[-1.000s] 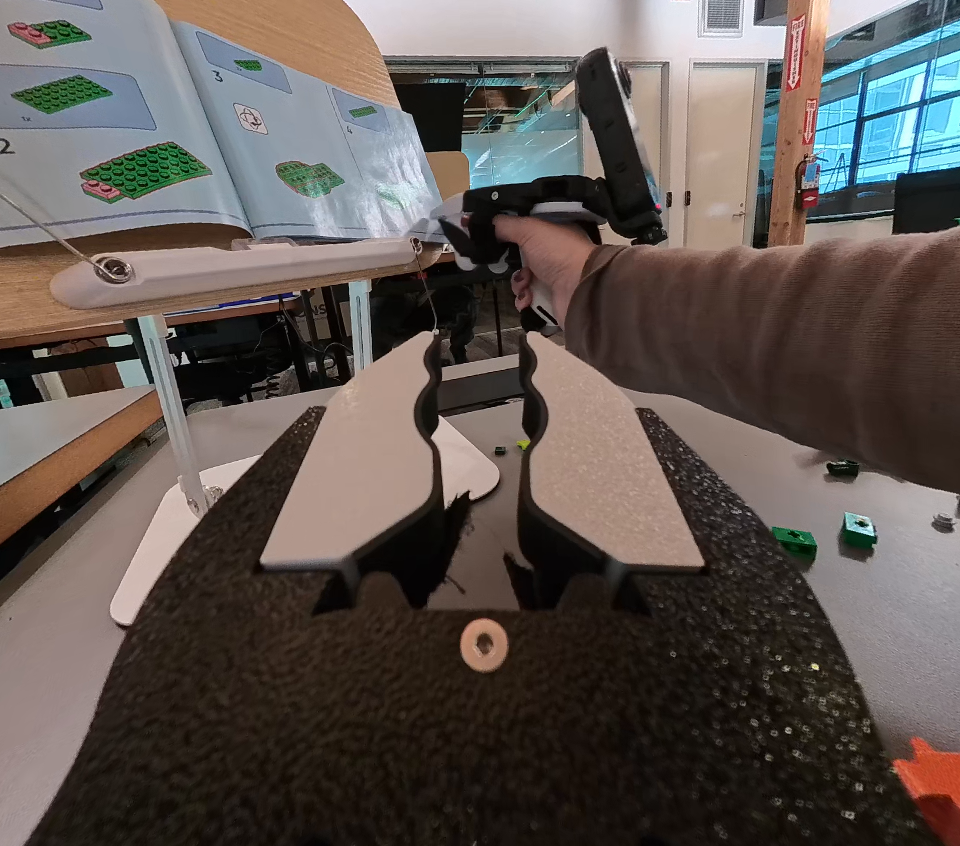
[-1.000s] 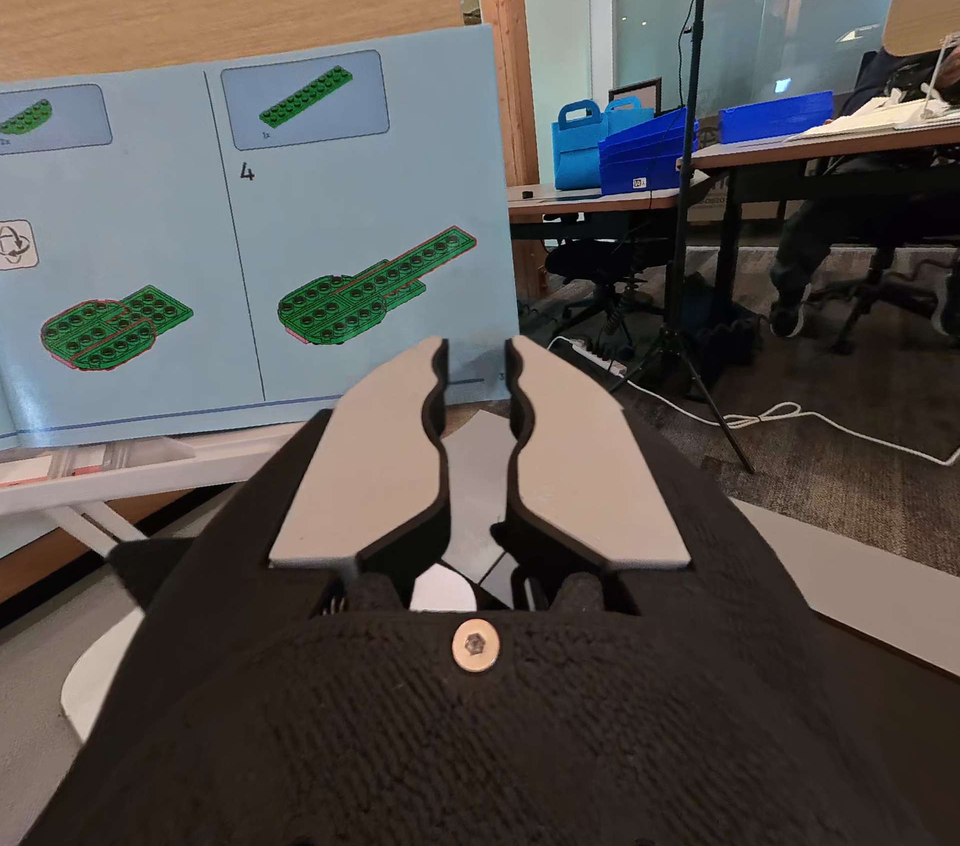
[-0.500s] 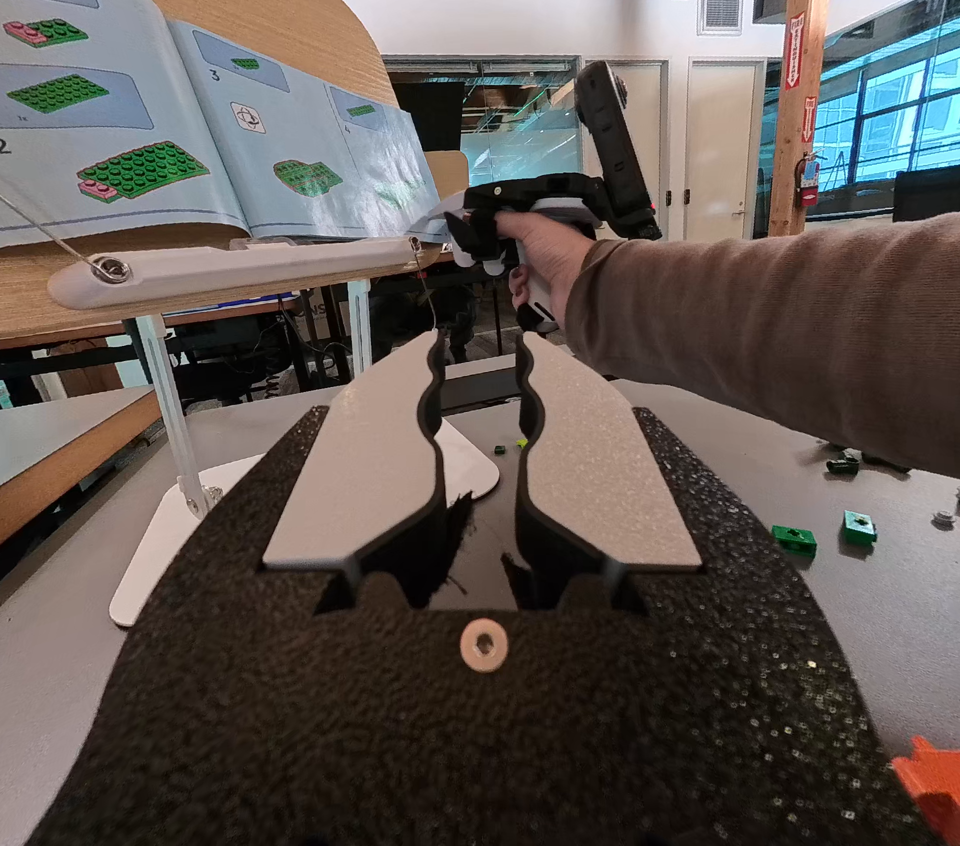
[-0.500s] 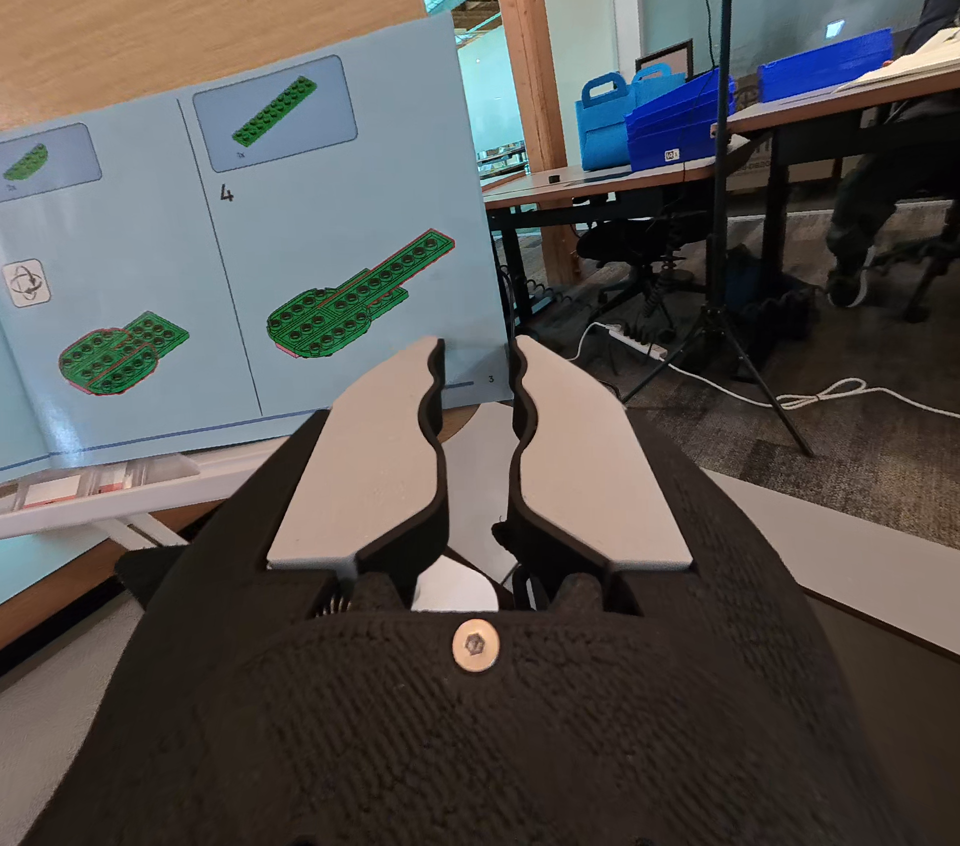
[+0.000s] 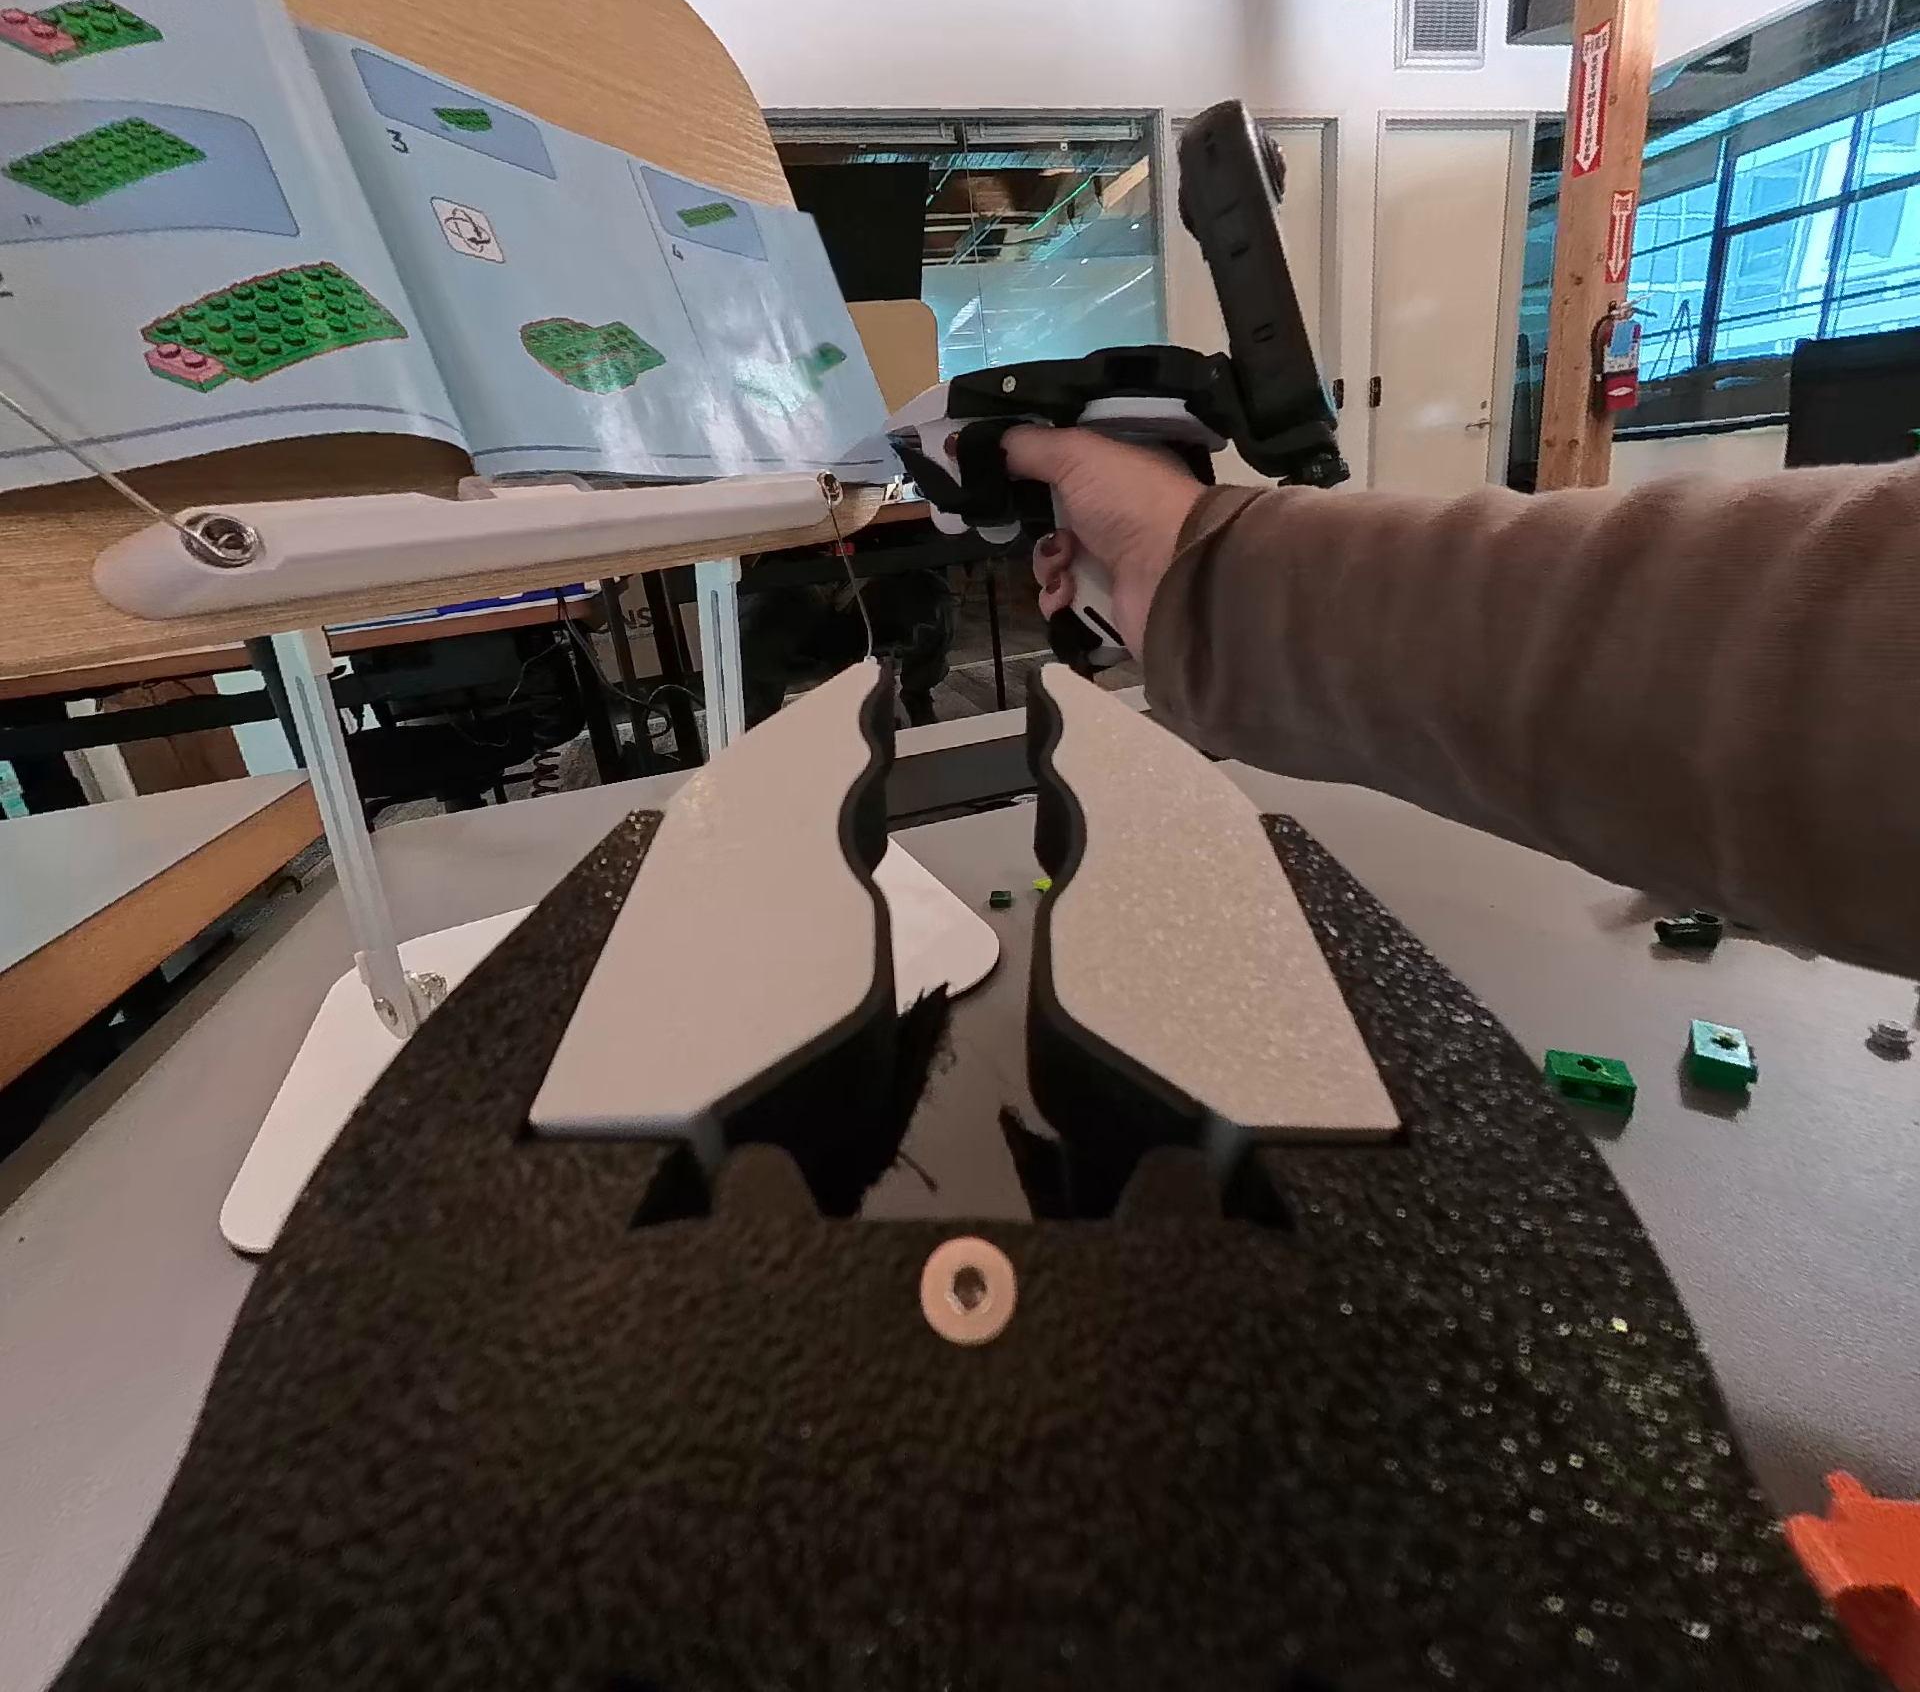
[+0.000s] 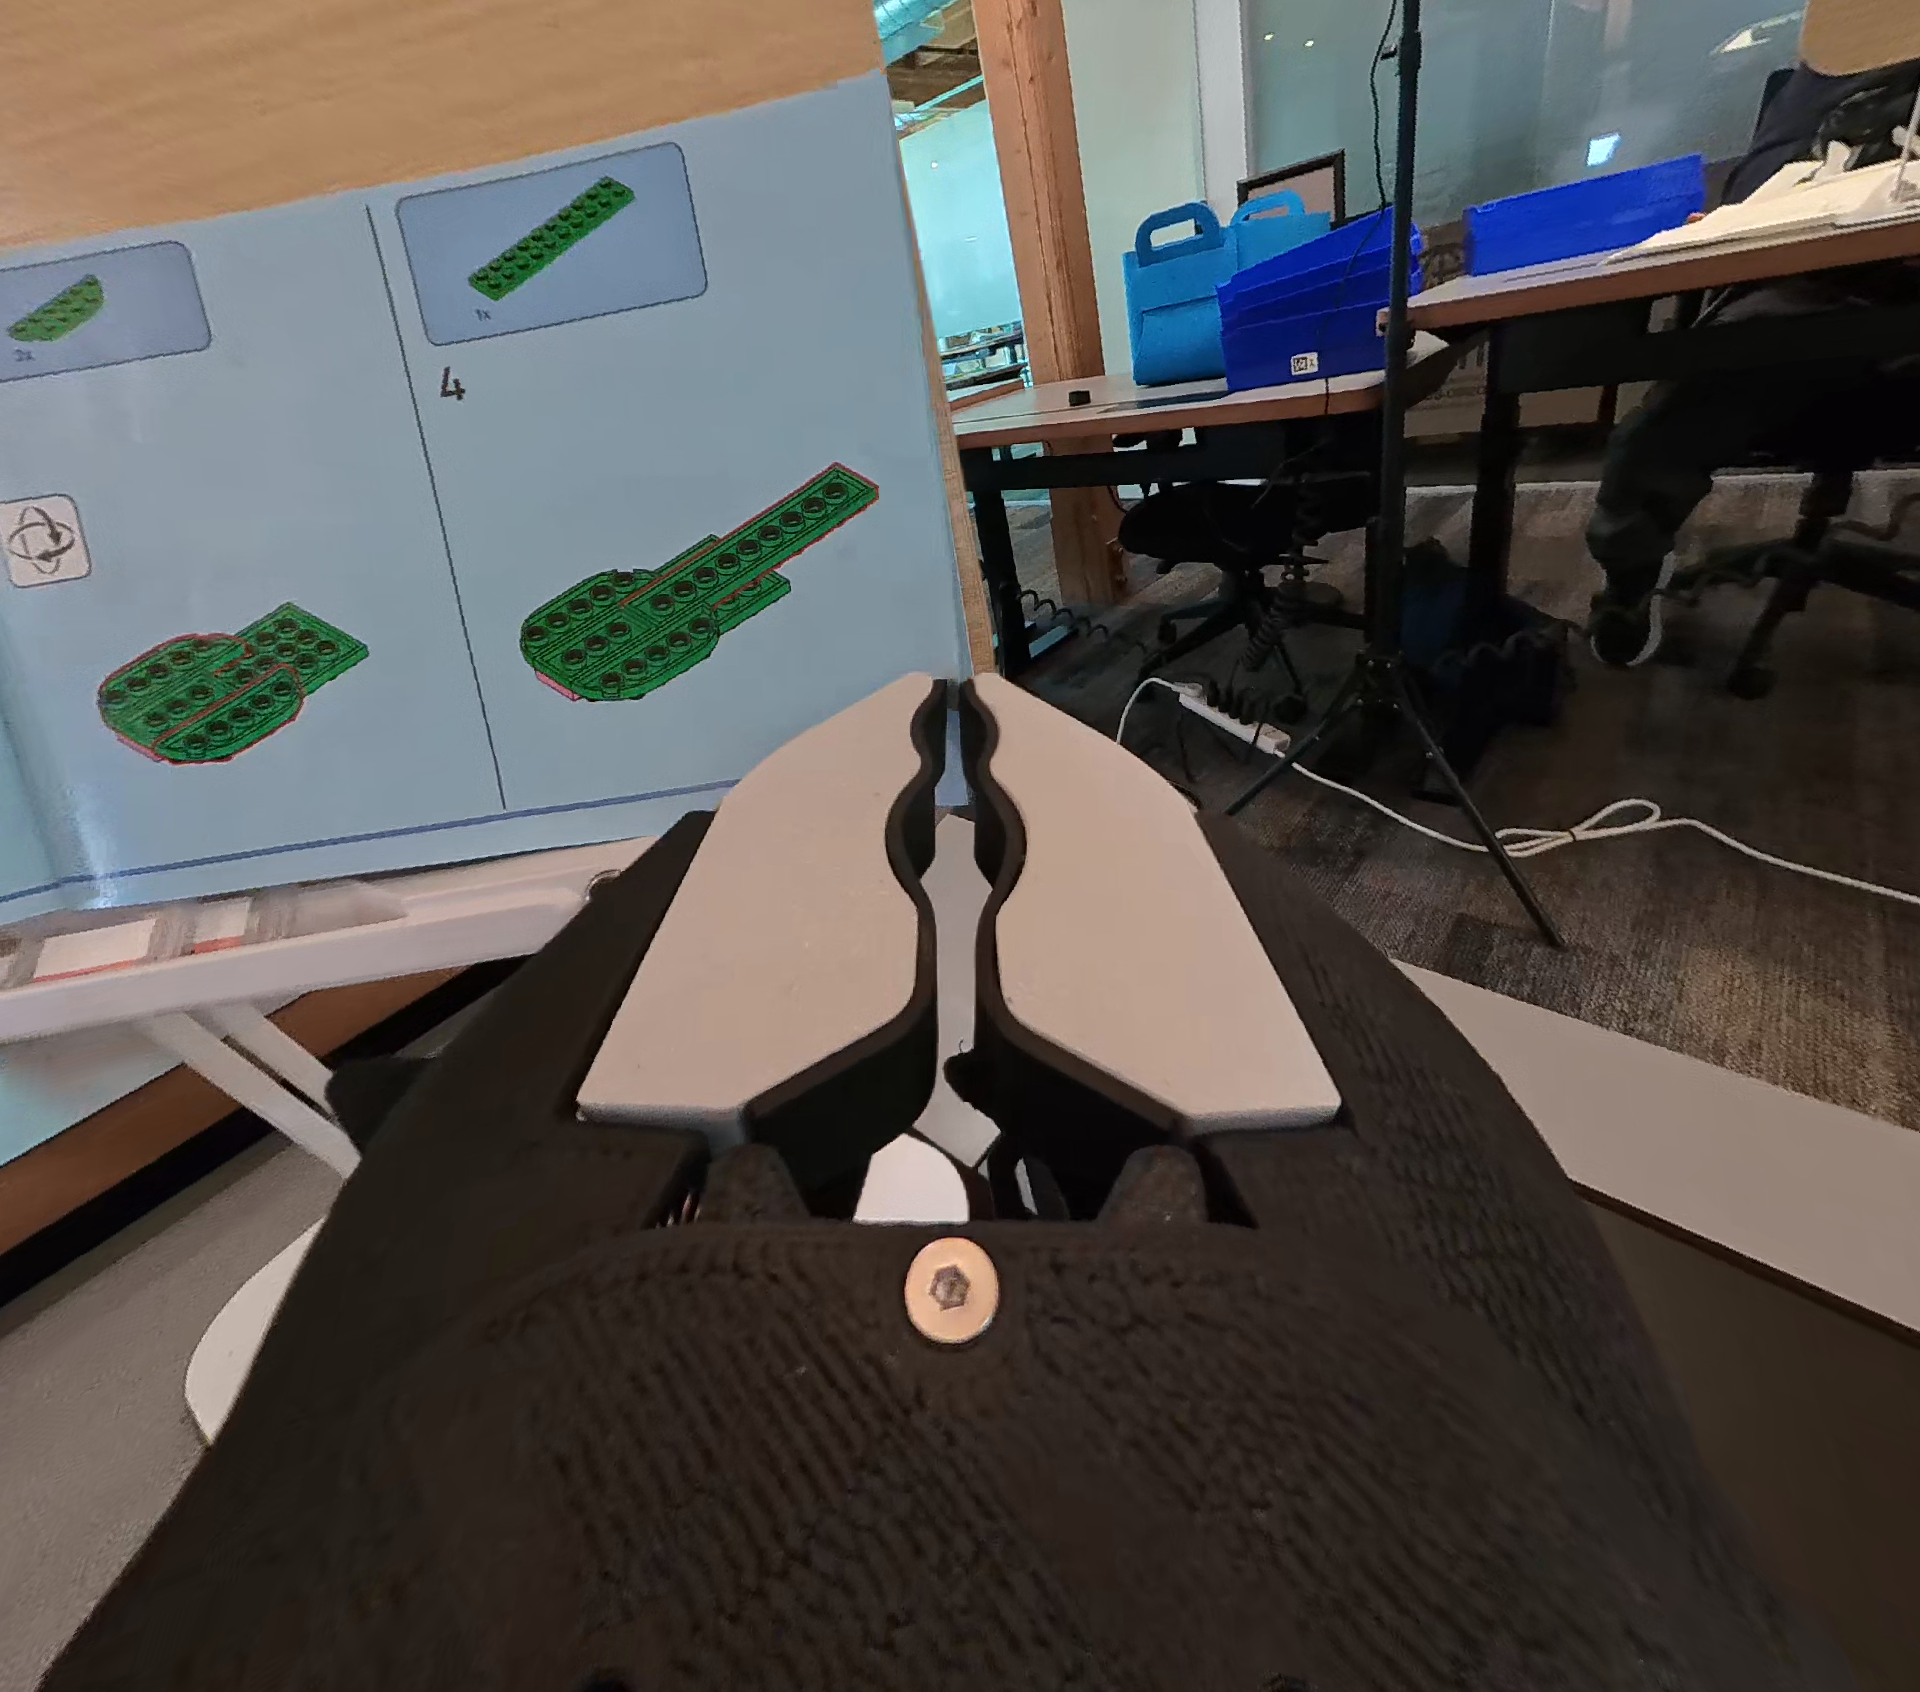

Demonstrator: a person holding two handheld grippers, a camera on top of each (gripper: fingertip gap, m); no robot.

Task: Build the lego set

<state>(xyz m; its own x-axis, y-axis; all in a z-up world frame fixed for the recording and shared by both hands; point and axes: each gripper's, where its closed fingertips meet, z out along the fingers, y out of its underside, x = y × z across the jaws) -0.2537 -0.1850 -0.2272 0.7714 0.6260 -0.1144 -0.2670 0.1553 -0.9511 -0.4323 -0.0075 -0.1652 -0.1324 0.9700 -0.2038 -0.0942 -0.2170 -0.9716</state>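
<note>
The open light-blue instruction booklet rests on a white stand with a wooden back. My right gripper is shut on the lower right corner of the booklet's right page; it also shows in the left wrist view, held by a hand at the page edge. My left gripper is open and empty, low over the grey table. Two green bricks and a dark piece lie to its right.
The stand's white base plate sits on the table left of my left gripper. Tiny pieces lie ahead of it. An orange part shows at the bottom right. A tripod and blue bins stand beyond the table. About 25 cm separates my left fingertips from my right.
My right gripper's fingers have closed from open onto the page's lower right corner. My left gripper has stayed open and almost still.
</note>
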